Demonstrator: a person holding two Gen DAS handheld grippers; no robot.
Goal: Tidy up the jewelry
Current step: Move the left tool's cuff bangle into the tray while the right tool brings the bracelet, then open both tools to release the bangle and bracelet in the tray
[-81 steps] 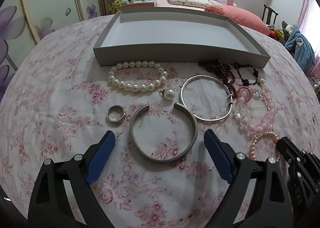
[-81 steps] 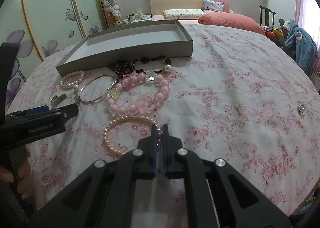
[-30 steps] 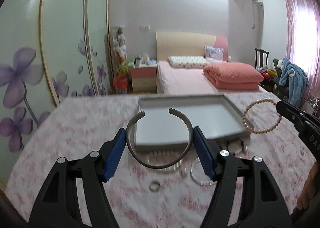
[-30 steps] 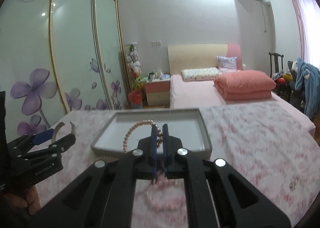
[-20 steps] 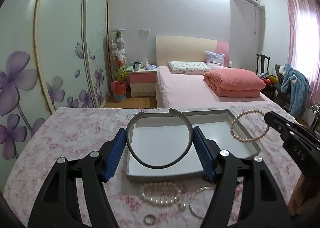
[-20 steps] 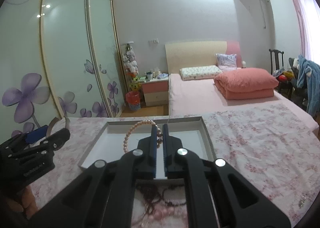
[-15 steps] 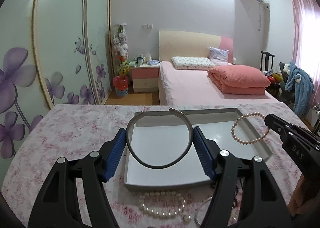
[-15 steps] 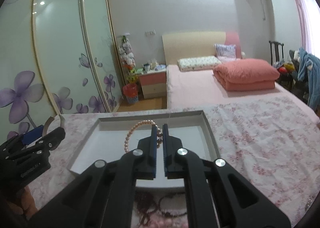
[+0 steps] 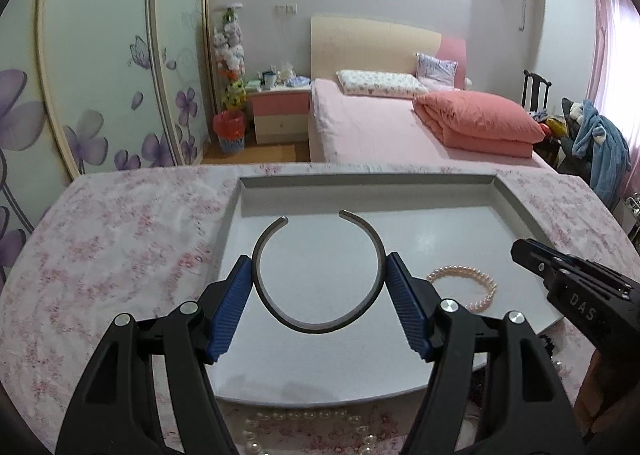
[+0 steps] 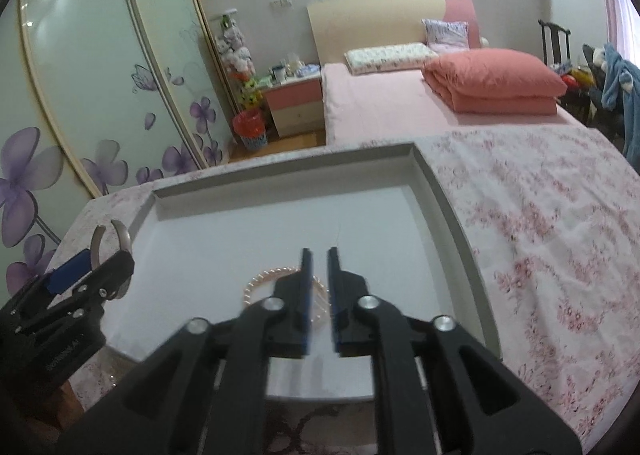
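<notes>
White pearls: strand of round white beads (image 9: 308, 431) on the pink floral tablecloth (image 9: 120, 255), at the near edge of the left wrist view, just outside the tray's near wall.
Left gripper: black gripper with blue ribbed pads (image 9: 319, 287), jaws clamped on the open silver metal cuff bangle (image 9: 318, 275), one pad on each side of the band. Bangle held above the tray floor, its gap pointing away from the camera toward the tray's far wall.
Right gripper: black gripper with blue inner pads (image 10: 319, 275), jaws slightly apart, narrow gap between them, nothing held. Its tip is over the near half of the tray.
Pink pearl bracelet: small loop of pale pink round beads (image 9: 466, 287) lying flat on the tray floor, toward the tray's near right corner, right of the bangle; in the right wrist view partly hidden behind the fingers (image 10: 304, 279).
Tray: shallow grey rectangular box (image 9: 368, 179) with a white floor, resting on the tablecloth.
Dark beads: blurred dark strands (image 10: 304, 423) on the cloth outside the tray's near wall; detail unclear.
Background: bed with folded salmon-pink quilt (image 9: 476, 123) beyond the table's far edge.
</notes>
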